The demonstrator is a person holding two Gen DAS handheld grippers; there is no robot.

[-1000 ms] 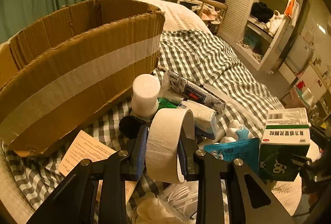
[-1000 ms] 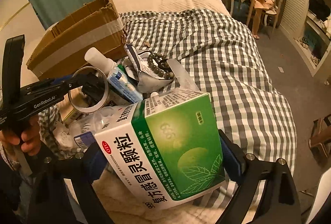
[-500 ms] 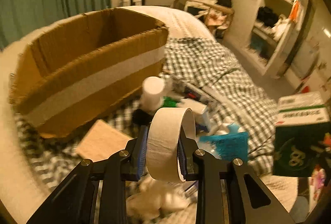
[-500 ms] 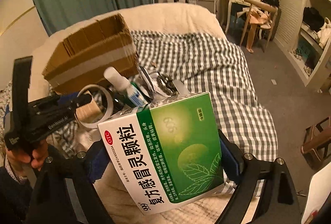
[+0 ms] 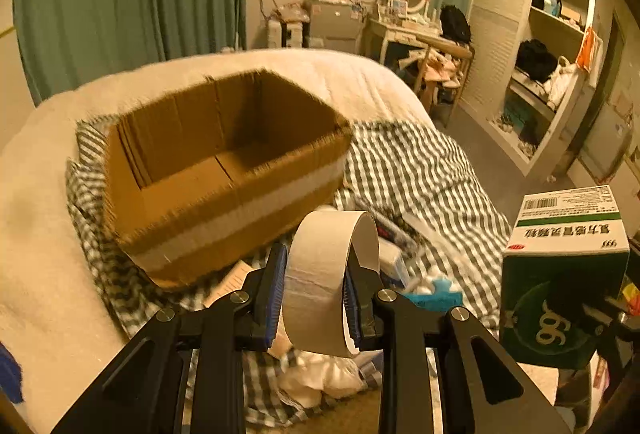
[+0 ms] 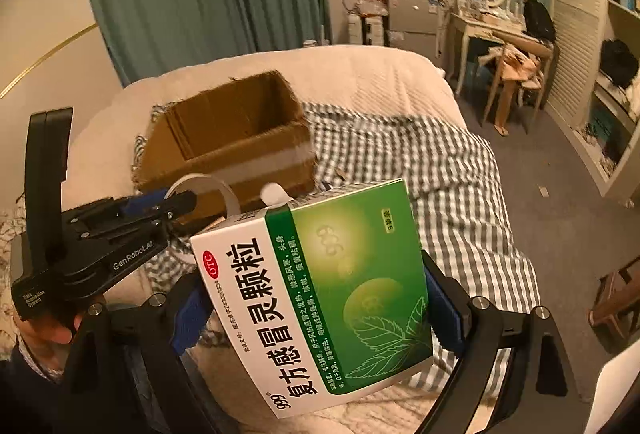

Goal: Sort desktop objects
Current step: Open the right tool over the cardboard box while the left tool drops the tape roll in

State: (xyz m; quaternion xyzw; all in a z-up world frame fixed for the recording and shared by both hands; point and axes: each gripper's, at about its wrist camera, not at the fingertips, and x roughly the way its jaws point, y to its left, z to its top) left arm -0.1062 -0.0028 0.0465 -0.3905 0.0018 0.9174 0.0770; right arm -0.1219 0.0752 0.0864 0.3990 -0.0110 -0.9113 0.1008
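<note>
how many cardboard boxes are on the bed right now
1: the open brown cardboard box with a pale tape band, sitting on the checked cloth at the bed's far side. Others may be hidden.

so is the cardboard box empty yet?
Empty as far as visible: the cardboard box shows a bare floor; its near inside corner is hidden.

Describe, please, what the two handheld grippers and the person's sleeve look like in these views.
Both grippers are matte black, with angular cut-out arms, silver pivot screws and blue ribbed pads on the fingers. The left gripper has an upright black handle and white lettering, "GenRobot.AI" and a small "Data Acquisition System" label. The right gripper looks the same. A dark sleeve shows a patterned cuff.
</note>
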